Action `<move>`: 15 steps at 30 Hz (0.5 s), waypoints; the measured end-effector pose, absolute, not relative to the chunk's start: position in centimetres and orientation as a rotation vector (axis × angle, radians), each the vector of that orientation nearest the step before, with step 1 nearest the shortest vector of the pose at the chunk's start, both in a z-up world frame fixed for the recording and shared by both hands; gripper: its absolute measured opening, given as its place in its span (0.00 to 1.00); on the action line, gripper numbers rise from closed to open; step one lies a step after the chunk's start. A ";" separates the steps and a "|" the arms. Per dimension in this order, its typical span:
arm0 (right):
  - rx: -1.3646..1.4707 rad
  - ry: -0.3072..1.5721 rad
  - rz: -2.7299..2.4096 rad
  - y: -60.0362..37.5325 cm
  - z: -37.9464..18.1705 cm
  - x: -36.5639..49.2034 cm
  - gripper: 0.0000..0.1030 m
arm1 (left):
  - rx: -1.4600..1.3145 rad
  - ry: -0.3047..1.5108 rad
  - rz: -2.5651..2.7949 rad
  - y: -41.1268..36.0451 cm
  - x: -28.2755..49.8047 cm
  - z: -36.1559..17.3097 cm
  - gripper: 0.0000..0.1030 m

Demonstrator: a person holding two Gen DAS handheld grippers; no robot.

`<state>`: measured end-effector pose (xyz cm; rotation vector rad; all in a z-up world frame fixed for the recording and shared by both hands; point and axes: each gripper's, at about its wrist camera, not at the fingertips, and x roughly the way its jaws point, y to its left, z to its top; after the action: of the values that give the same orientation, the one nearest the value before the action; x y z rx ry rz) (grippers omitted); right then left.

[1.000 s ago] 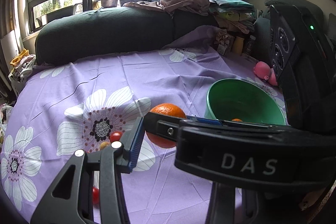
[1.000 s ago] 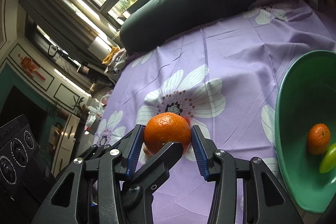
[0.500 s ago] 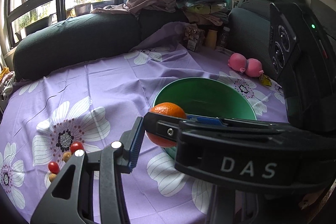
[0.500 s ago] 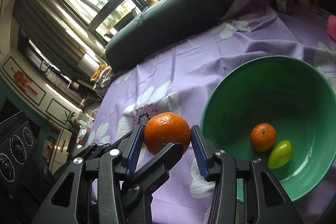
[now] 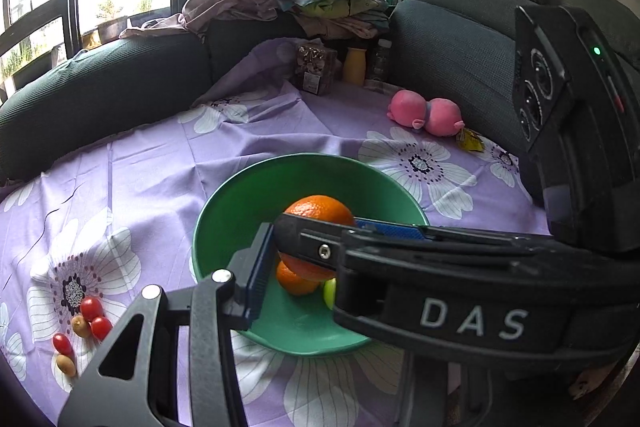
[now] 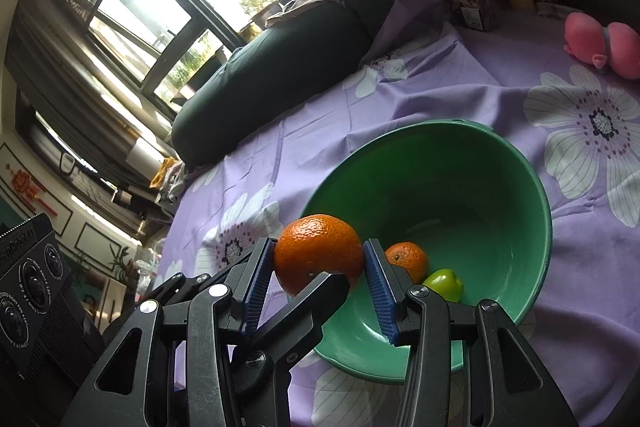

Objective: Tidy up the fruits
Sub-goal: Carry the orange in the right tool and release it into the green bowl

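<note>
Left wrist view: a large orange (image 5: pixel 319 213) sits at frame centre above a green bowl (image 5: pixel 224 211). The right gripper (image 5: pixel 316 247) crosses in front. Whether the left gripper is apart or together cannot be told. Cherry tomatoes (image 5: pixel 91 308) lie lower left.

Right wrist view: the right gripper (image 6: pixel 319 273) is clamped on the large orange (image 6: pixel 318 253) over the bowl's (image 6: pixel 516 187) near rim. Inside lie a small orange (image 6: pixel 407 259) and a green fruit (image 6: pixel 444 284).

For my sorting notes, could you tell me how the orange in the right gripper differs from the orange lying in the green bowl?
The gripped orange is clearly larger than the bowl orange. It is held between the right gripper's blue pads, above the green bowl, whereas the bowl orange rests inside beside a green fruit. Both are round, orange and dimpled.
</note>
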<state>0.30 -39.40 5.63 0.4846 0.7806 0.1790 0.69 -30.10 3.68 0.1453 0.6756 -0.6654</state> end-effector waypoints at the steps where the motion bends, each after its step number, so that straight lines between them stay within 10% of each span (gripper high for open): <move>1: 0.487 0.782 0.170 -39.7 5.6 0.2 0.47 | 0.144 0.681 -0.675 -30.5 0.7 3.6 0.42; 15: 0.496 0.821 0.072 -43.1 4.5 -0.2 0.47 | 0.131 0.741 -0.751 -34.0 1.3 2.1 0.42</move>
<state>-0.22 -43.13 4.54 0.4963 0.8208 0.0717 1.29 -33.95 2.14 0.1315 0.7414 -0.7510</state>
